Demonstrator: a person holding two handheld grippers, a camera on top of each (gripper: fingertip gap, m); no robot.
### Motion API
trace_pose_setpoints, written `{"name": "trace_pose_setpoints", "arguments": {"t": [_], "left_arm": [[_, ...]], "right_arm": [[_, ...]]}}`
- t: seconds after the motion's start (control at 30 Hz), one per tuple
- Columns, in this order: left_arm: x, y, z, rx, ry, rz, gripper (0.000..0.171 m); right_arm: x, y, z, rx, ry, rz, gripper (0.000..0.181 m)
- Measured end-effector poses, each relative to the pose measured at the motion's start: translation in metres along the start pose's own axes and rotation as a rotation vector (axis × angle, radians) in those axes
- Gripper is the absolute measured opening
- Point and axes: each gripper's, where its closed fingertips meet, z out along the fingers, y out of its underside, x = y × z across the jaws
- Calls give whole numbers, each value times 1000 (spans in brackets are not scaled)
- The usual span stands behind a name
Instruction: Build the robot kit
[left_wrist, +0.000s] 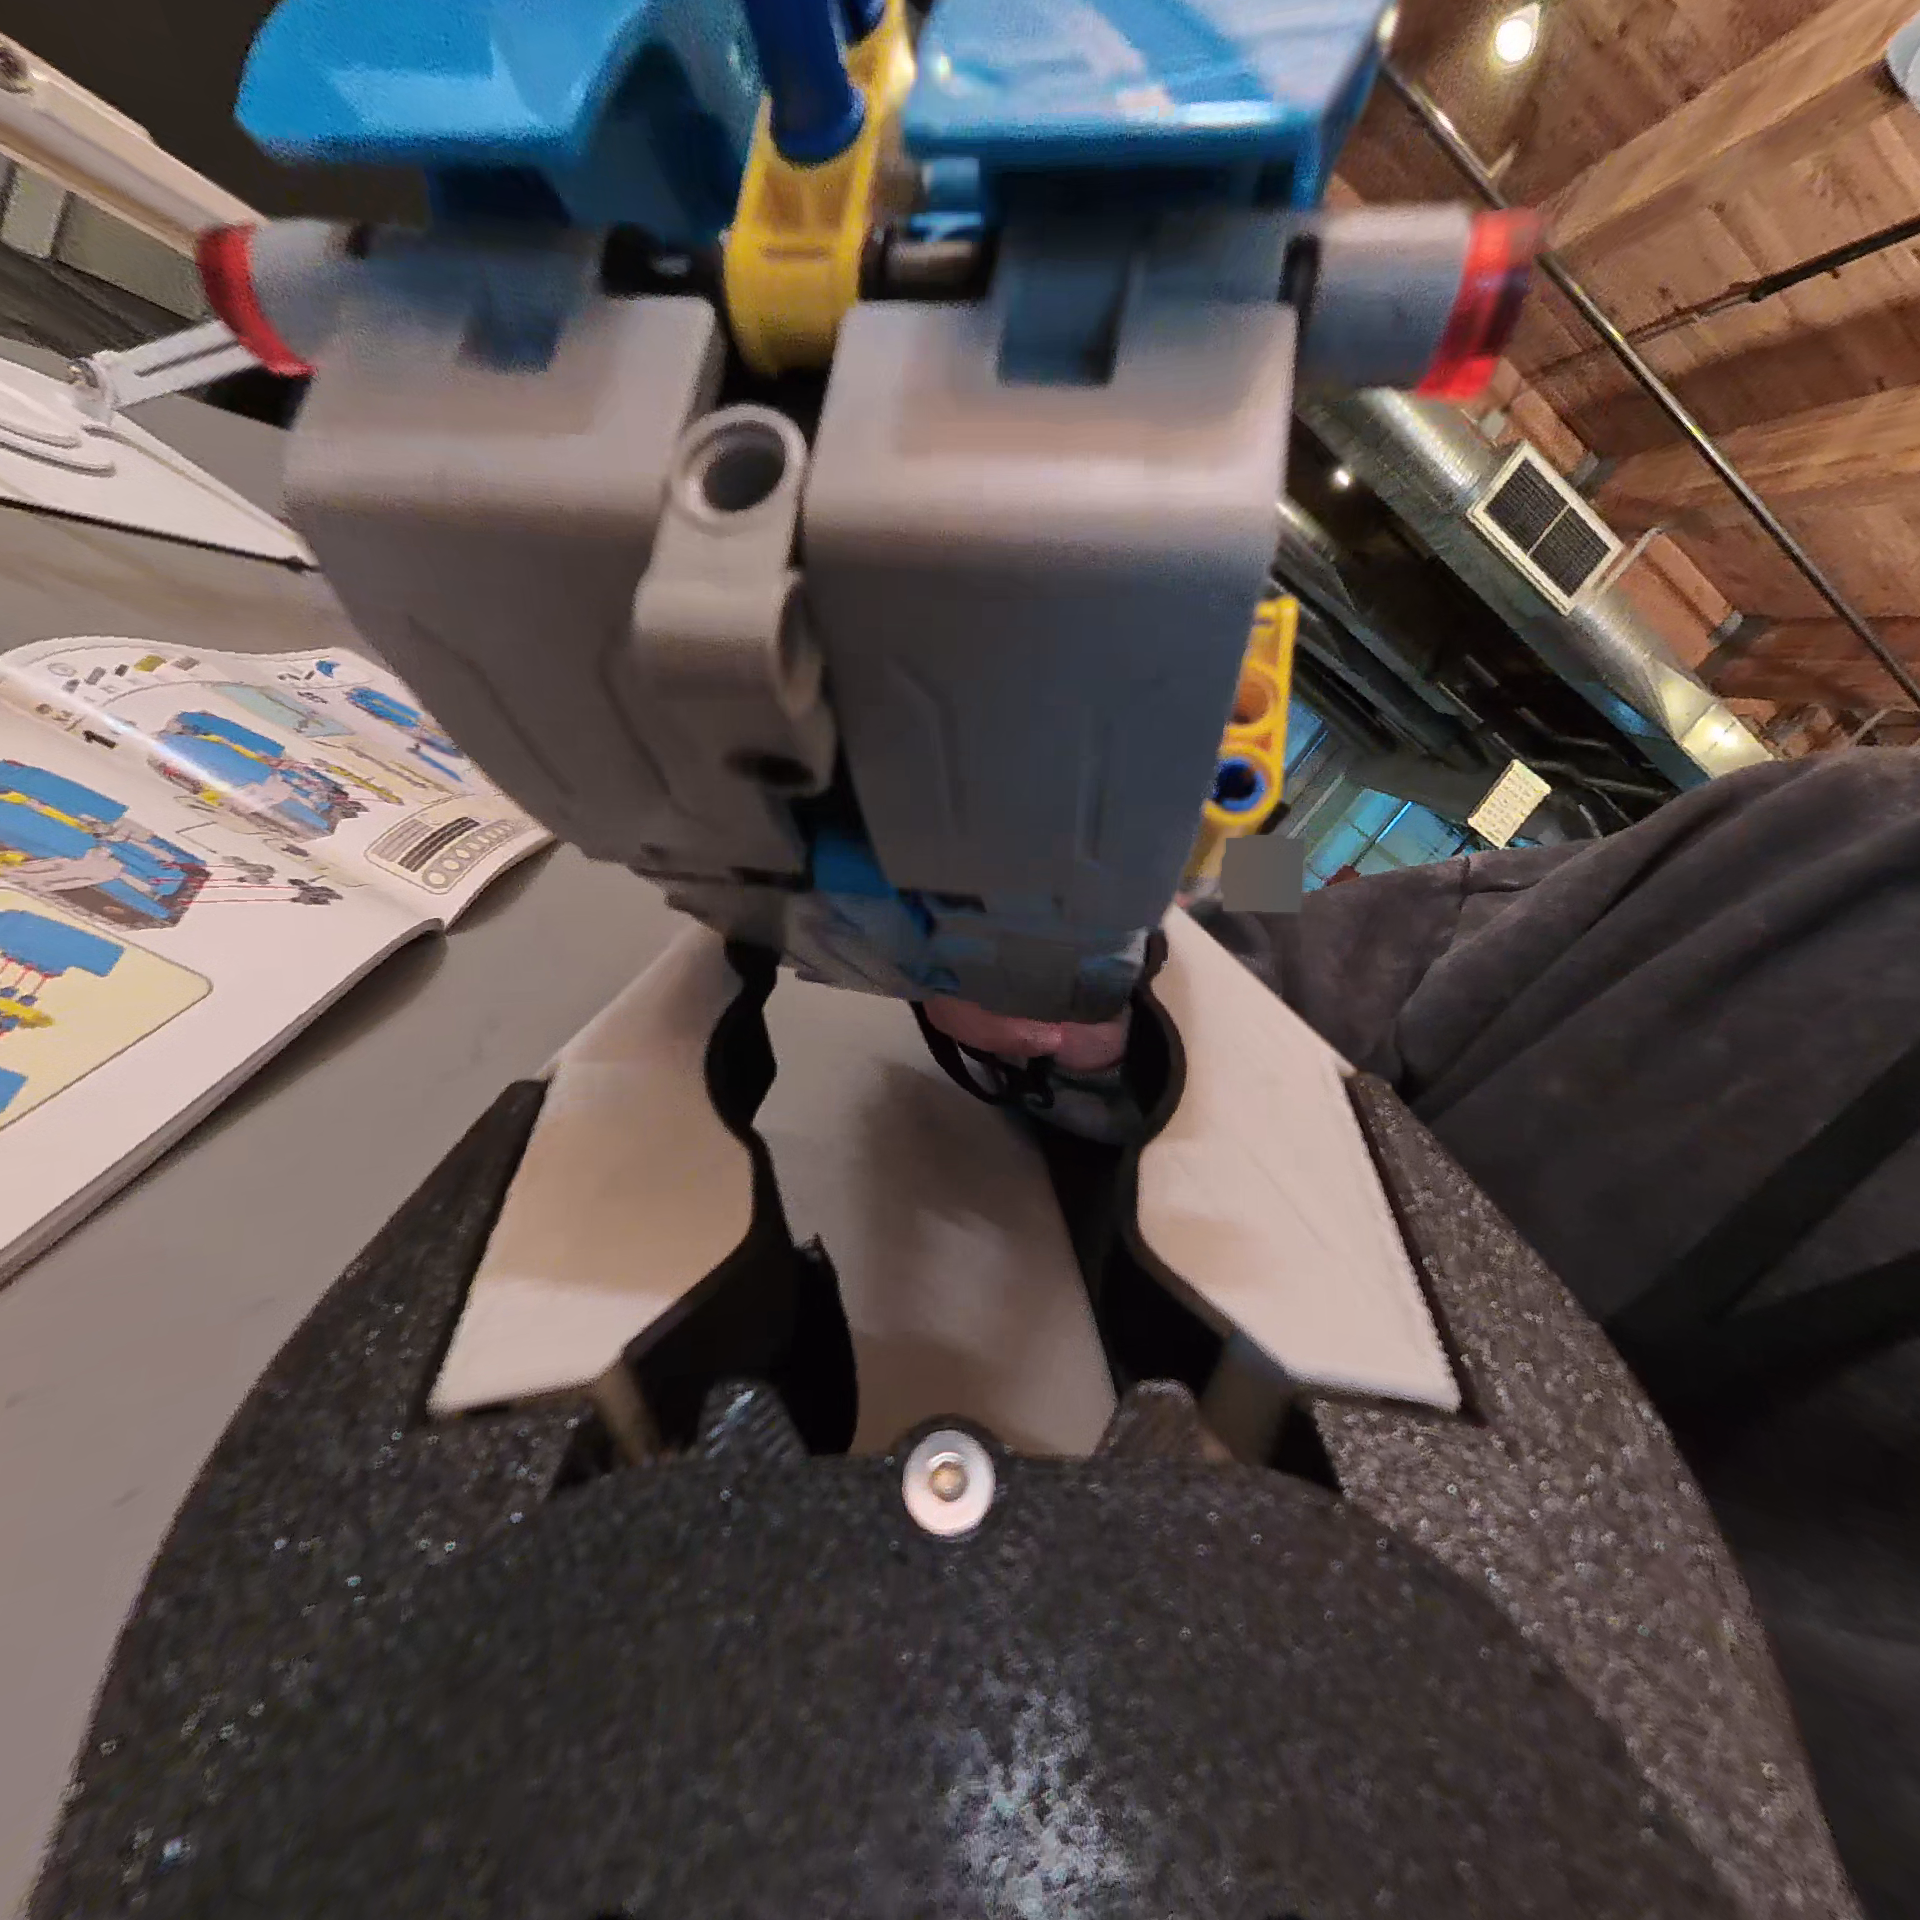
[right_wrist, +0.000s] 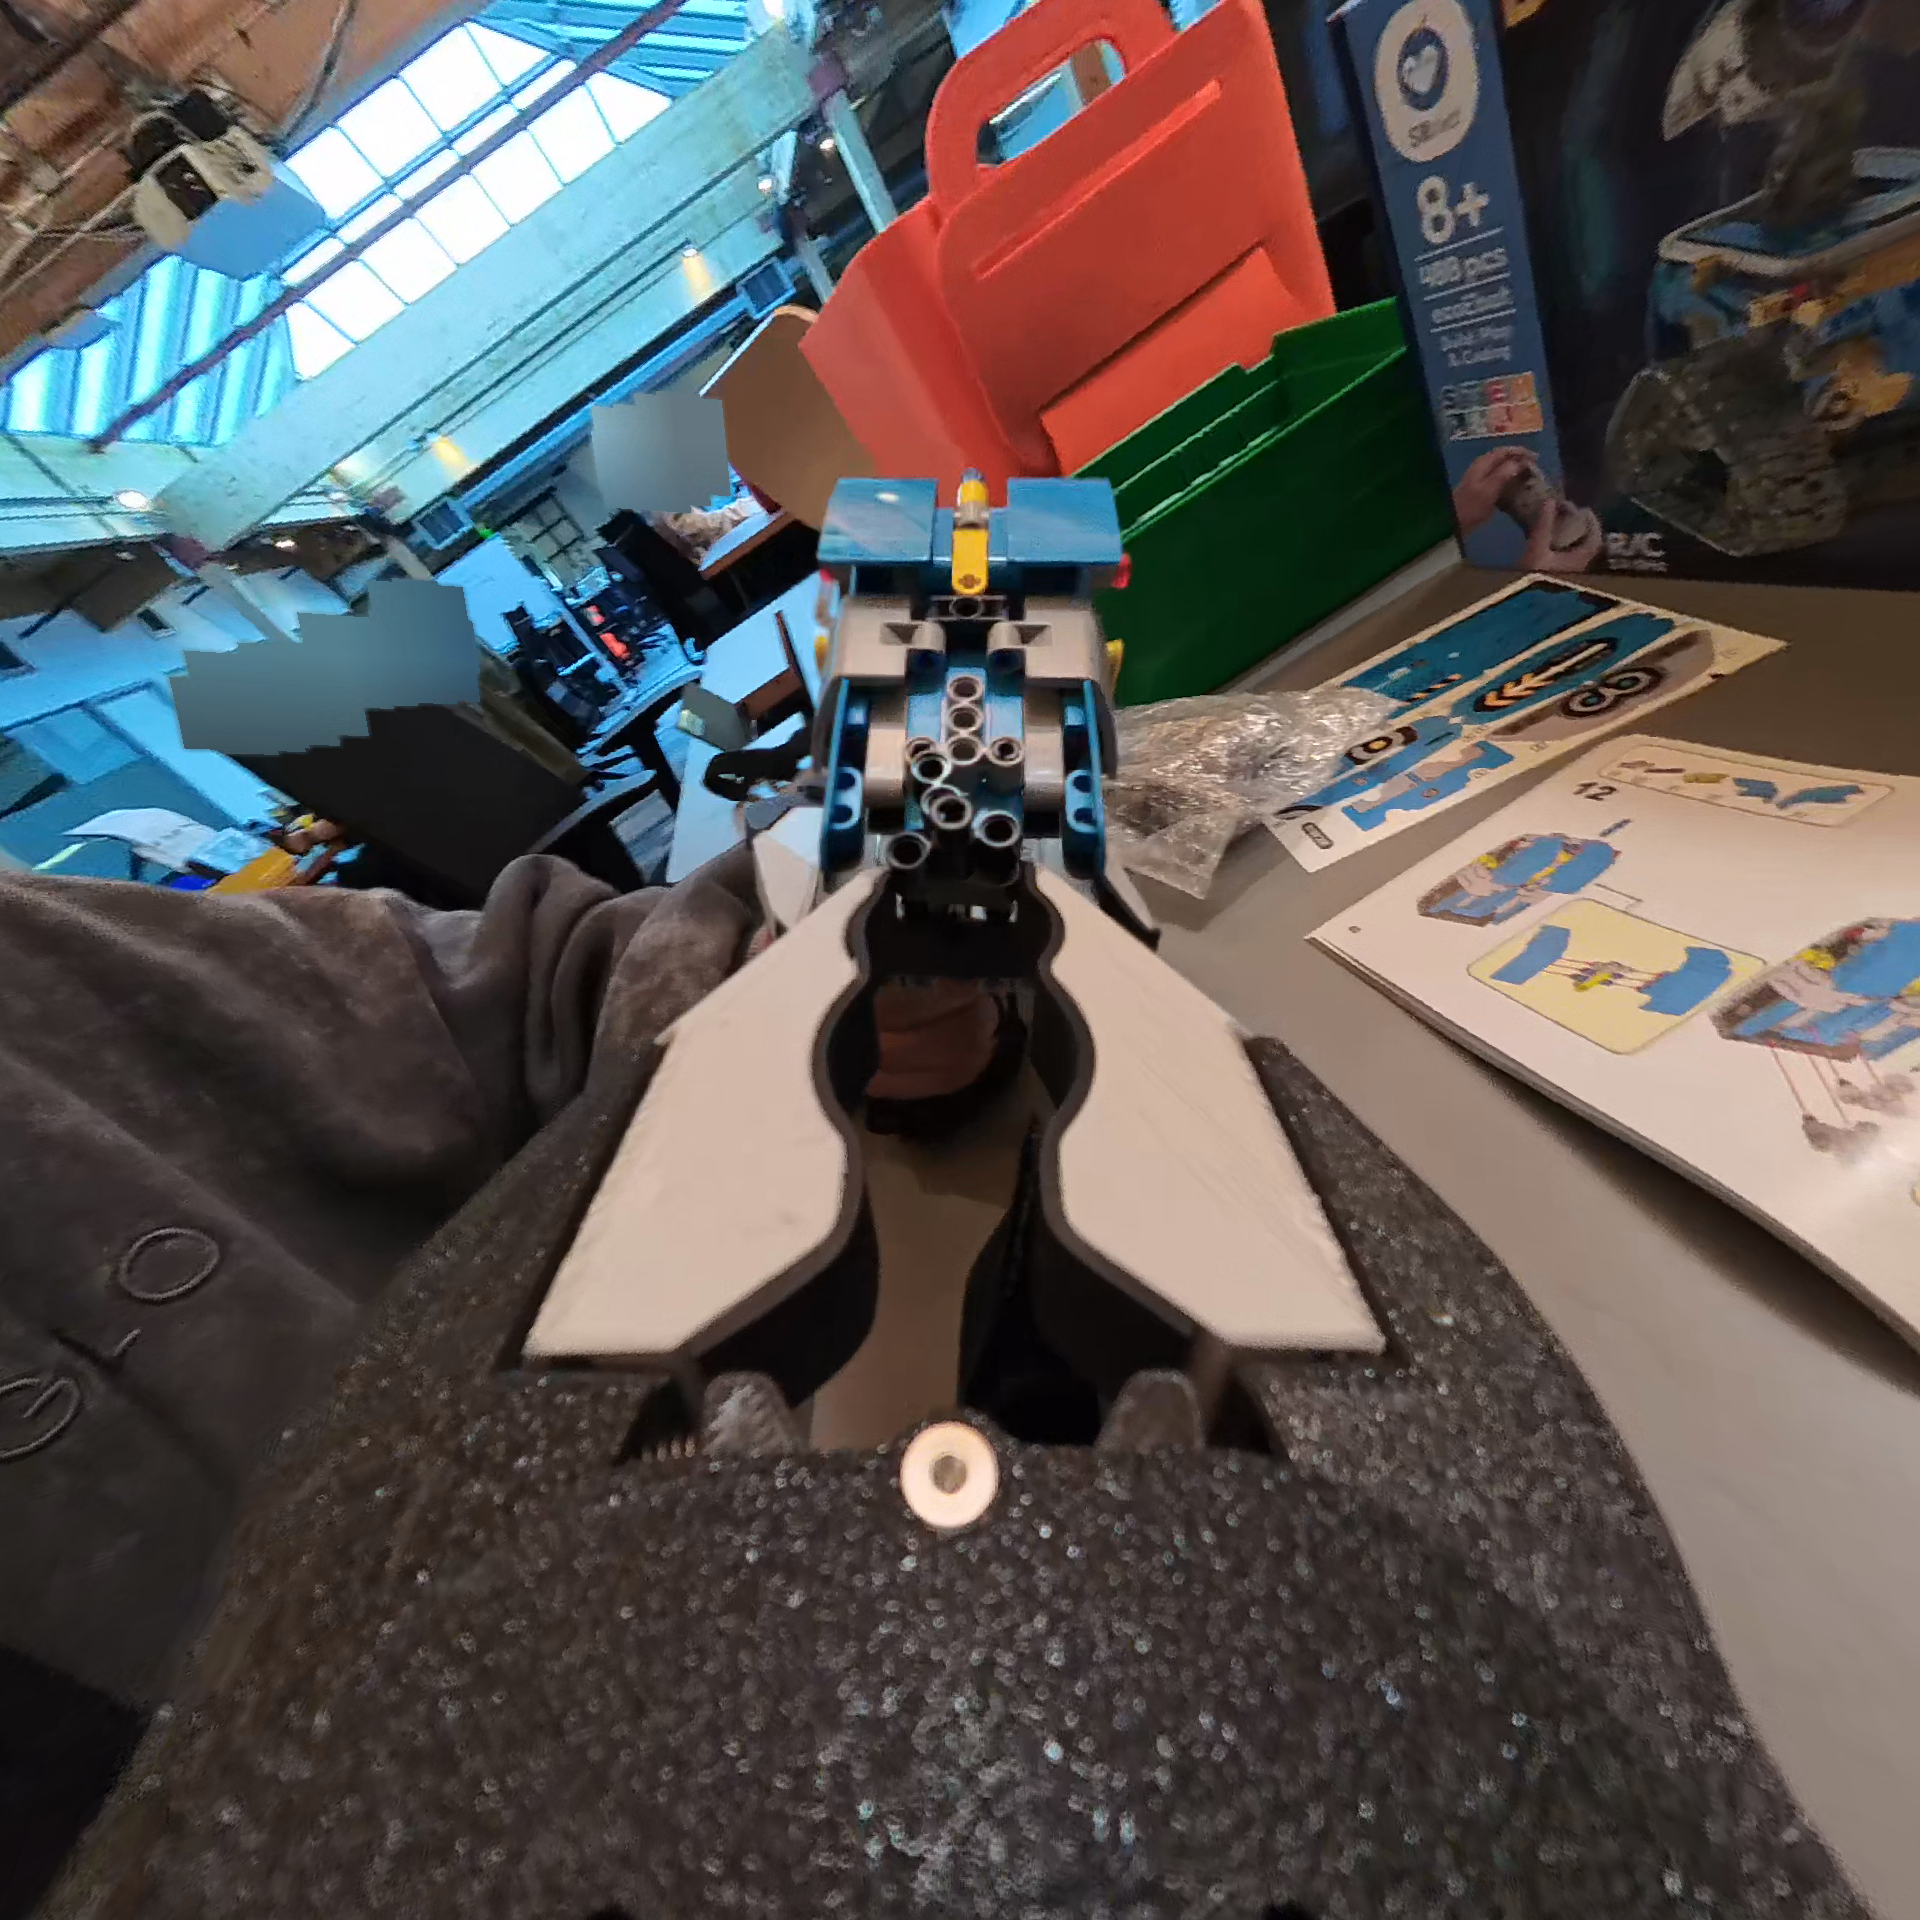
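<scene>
A brick-built model (left_wrist: 1039, 644) of grey panels, blue plates and a yellow beam, with red translucent pieces at its sides, fills the upper left wrist view. My left gripper (left_wrist: 940, 966) is shut on its near lower end, white fingers on either side. In the right wrist view the same model (right_wrist: 966, 665) stands end-on, and my right gripper (right_wrist: 956, 894) is shut on the cluster of grey pin-hole beams at its near end. The model is held above the grey table (right_wrist: 1455, 1299). A white finger of the left gripper (right_wrist: 774, 862) shows behind the model.
An open instruction booklet (right_wrist: 1662, 987) lies on the table and also shows in the left wrist view (left_wrist: 208, 831). A sticker sheet (right_wrist: 1507, 686), a clear plastic bag (right_wrist: 1216, 769), a green bin (right_wrist: 1247, 540), an orange carrier (right_wrist: 1091, 260) and the set's box (right_wrist: 1714, 260) stand behind. A dark grey sleeve (right_wrist: 260, 1039) is at the left. Only a small space, under 4 cm, lies between the two pairs of fingers.
</scene>
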Motion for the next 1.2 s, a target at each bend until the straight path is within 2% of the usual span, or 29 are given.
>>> {"name": "trace_pose_setpoints", "arguments": {"t": [0.17, 0.3, 0.43, 0.6, 0.8, 0.97, 1.2], "left_arm": [[-1, -4, -1, 42, 12, -51, 67], [1, -4, -1, 40, 9, -36, 67], [2, -7, -1, 71, 16, -27, 67], [5, -17, -6, 117, 61, -76, 65], [18, -21, -6, 141, 172, -141, 66], [32, -22, -7, 154, 273, -193, 66], [23, -39, -16, 290, 197, -103, 66]], "right_arm": [[2, -1, 1, 77, 57, 35, 23], [1, 2, 0, 28, 31, 48, 23], [1, 5, -1, 42, 20, 79, 22], [-1, 8, 4, -10, -20, 108, 23], [-12, -6, 6, -40, 45, -9, 23], [-26, -13, 9, -126, 42, -34, 23], [-19, -24, 22, -235, 112, 49, 23]]}}
